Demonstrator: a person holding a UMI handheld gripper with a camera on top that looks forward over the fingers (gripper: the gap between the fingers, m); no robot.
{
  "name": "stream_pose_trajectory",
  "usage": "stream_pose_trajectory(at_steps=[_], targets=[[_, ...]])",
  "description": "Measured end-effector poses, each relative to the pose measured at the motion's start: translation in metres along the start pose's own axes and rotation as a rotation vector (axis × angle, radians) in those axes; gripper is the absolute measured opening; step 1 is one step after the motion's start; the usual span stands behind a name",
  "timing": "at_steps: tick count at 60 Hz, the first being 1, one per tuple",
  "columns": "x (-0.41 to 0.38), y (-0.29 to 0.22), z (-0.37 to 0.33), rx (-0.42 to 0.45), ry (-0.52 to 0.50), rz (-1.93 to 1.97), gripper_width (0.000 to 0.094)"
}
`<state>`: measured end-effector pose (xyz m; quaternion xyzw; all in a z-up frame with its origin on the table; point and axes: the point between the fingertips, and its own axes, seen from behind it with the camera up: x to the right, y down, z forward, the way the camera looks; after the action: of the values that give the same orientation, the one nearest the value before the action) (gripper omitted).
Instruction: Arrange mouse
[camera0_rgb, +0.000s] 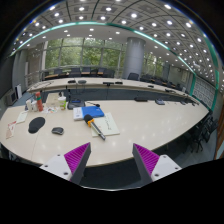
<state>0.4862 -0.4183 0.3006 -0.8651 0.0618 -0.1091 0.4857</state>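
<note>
**Claw raised above the desk, mouse far off to its left**

While our claw (110, 160) hangs high over the near edge of a long pale table (150, 120), we see its two fingers standing apart, with nothing between them. Their magenta pads (76, 155) face each other across an open gap.

We find the mouse (58, 130), small and dark, lying on the tabletop well ahead of the claw and off to the left of its left finger. Just beyond the mouse, further left, lies a dark oval mouse mat (37, 124); the two lie near each other, and we cannot tell whether they touch.

Ahead of the gap between the fingers rests an open book or stack of papers (103, 125), with a blue item (92, 112) just behind it. Bottles and small clutter (40, 102) stand further back on the left. Beyond the table run more rows of desks (110, 84).
</note>
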Motion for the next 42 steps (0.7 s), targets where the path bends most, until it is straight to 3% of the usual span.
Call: stream_pose_trajectory(at_steps=[16,24,42], targets=[[-0.041,0.06,0.04,-0.098,-0.089,-0.054,0.0861],[-0.101,0.098,0.074,-0.141,-0.166,-0.106,0.0863],[-0.266,0.106,0.195,-0.116,-0.303,-0.115,0.086]])
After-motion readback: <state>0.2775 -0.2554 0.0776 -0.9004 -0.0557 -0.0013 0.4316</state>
